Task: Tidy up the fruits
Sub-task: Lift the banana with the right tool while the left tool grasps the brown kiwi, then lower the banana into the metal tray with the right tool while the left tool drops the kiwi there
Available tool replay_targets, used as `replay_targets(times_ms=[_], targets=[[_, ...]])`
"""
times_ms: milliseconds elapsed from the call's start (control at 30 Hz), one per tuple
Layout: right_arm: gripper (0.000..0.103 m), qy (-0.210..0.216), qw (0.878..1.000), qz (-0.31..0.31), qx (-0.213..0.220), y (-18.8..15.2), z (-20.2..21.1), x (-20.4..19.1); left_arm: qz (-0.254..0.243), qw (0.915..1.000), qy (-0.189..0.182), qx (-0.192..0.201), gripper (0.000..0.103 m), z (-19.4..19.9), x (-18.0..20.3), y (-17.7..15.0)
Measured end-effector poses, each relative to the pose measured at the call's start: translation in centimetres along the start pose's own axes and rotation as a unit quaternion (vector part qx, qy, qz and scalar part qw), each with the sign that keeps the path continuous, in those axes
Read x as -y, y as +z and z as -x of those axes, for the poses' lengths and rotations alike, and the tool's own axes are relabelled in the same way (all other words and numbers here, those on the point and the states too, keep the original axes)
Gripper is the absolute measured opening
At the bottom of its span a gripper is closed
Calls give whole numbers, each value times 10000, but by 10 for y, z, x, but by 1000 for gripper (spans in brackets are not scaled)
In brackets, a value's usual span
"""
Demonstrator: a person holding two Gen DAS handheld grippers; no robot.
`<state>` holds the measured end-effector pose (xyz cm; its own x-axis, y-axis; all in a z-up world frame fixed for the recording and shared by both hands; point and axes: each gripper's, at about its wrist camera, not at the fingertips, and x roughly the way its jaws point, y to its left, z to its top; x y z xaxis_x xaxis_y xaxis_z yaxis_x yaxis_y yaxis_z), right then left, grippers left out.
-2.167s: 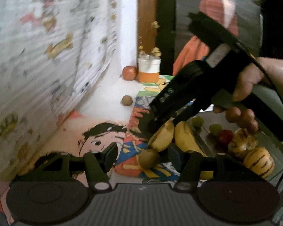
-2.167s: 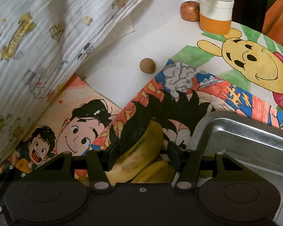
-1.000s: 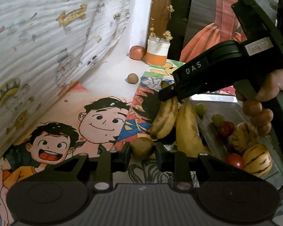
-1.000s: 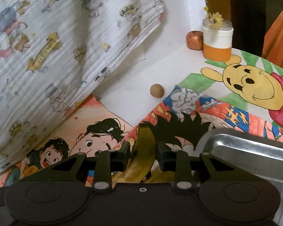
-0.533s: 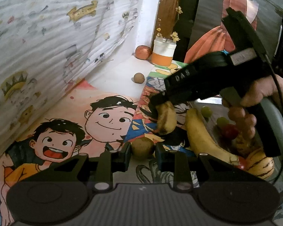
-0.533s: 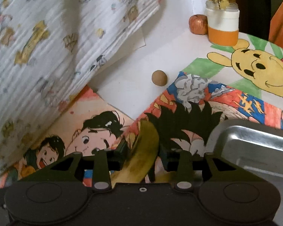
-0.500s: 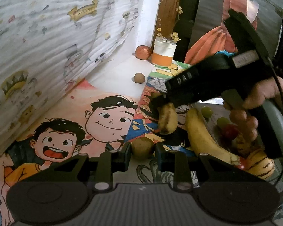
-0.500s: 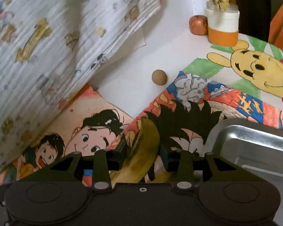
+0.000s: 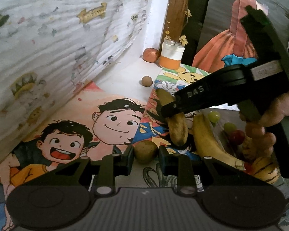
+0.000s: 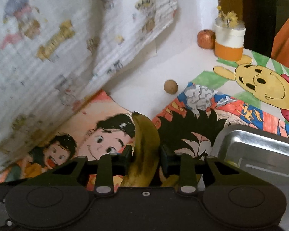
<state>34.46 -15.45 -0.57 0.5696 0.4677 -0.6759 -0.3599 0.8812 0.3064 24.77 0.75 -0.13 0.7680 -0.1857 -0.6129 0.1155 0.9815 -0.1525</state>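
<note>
Two fruits are in the claws at once. The left claw (image 9: 146,153) is pinched narrow on a small brownish-green round fruit (image 9: 145,151), low over the cartoon-printed table (image 9: 71,119). The right claw (image 10: 146,156) holds a banana (image 10: 144,150) across its middle; its jaws have just been closing, with the banana between them and the pads now pressing on its sides. In the left view that banana hangs tilted from the claw, its lower end near a second banana (image 9: 208,138) that leans at the edge of the metal tray (image 10: 260,154). Grapes (image 9: 214,115), a red fruit and striped yellow fruits lie in the tray under the person's hand (image 9: 267,123).

My reading is that the banana is to be carried to its place. The grip looks central, which should limit swinging, but a ripe skin bruises and slips, so squeeze no harder than needed. Lift it clear of the other banana before moving sideways, and keep the left claw's fruit out of the path.
</note>
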Motion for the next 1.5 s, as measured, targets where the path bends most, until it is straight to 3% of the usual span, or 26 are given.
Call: replay_targets(times_ms=[267,700,1167,1500], targets=[[33,324,9978,-168,546,-5,75,2,34,9998,78,175,30,28,9,6],[32,-64,9955,-439,832,-54,184,53,-112,9986,-187,477,30,75,69,4],[32,-35,9961,-808,345,-134,213,106,-250,9986,-455,109,30,75,134,-39],[31,183,9954,-927,128,-155,204,118,-299,9989,-327,-117,30,63,147,-54]])
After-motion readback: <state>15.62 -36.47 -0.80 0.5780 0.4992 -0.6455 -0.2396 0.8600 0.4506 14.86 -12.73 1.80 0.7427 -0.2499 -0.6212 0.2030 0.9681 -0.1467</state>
